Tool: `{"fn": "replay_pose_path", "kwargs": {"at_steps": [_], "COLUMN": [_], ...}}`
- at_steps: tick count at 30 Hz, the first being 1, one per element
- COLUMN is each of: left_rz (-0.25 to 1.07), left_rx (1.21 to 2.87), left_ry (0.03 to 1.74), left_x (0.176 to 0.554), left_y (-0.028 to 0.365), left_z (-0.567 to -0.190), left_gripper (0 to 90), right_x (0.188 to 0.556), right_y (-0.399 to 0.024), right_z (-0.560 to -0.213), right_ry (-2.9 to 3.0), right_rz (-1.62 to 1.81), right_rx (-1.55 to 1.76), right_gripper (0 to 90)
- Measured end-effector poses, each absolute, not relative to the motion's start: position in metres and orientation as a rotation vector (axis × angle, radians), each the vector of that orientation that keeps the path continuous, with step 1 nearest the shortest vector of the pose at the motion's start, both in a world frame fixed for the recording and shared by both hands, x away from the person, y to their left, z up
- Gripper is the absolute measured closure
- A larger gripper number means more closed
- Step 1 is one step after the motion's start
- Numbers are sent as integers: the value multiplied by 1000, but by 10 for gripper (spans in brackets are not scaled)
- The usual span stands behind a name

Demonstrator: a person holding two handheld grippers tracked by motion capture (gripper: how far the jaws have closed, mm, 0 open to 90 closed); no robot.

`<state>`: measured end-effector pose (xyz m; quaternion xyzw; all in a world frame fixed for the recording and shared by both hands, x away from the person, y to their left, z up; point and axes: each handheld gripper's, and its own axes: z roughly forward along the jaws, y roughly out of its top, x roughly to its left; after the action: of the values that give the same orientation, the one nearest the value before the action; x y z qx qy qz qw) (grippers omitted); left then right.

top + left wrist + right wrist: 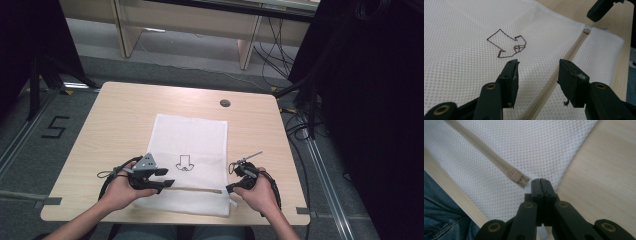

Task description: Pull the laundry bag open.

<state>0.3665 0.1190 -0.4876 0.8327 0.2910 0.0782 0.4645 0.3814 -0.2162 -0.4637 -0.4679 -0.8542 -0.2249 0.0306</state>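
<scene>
Just past the clenched right gripper (540, 180) lies the zip pull (520, 179) of the mesh bag (192, 137); whether it's pinched, I can't tell. The left gripper (537, 65) gapes astride the zip (564, 61). Unpinned, the mesh may bunch and jam.

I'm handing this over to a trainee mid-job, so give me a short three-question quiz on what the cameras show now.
1. True or false: the jaws of the left hand-held gripper stand apart over the mesh bag.
2. What runs across the bag between the two grippers: A) a zip, B) a ribbon, C) a rope?
3. Which gripper has its jaws closed together near the end of the zip?

Key:
1. True; the jaws are apart, with bag and zip below them.
2. A.
3. The right hand-held gripper, at the bag's edge by the zip end.
</scene>
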Motion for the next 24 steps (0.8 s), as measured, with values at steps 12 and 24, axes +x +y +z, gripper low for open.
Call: {"fn": "replay_pose_path", "kwargs": {"at_steps": [12,24], "left_rz": [165,105], "left_rx": [2074,2109], "left_ry": [616,564], "left_x": [364,364], "left_y": [92,73], "left_z": [-482,-484], "left_gripper": [548,570], "right_x": [387,385], "right_y": [-212,-200], "right_z": [-477,-480], "right_ry": [-2631,-2688], "right_rz": [-657,-559], "right_rx": [-1425,-1429], "right_gripper": [900,900]}}
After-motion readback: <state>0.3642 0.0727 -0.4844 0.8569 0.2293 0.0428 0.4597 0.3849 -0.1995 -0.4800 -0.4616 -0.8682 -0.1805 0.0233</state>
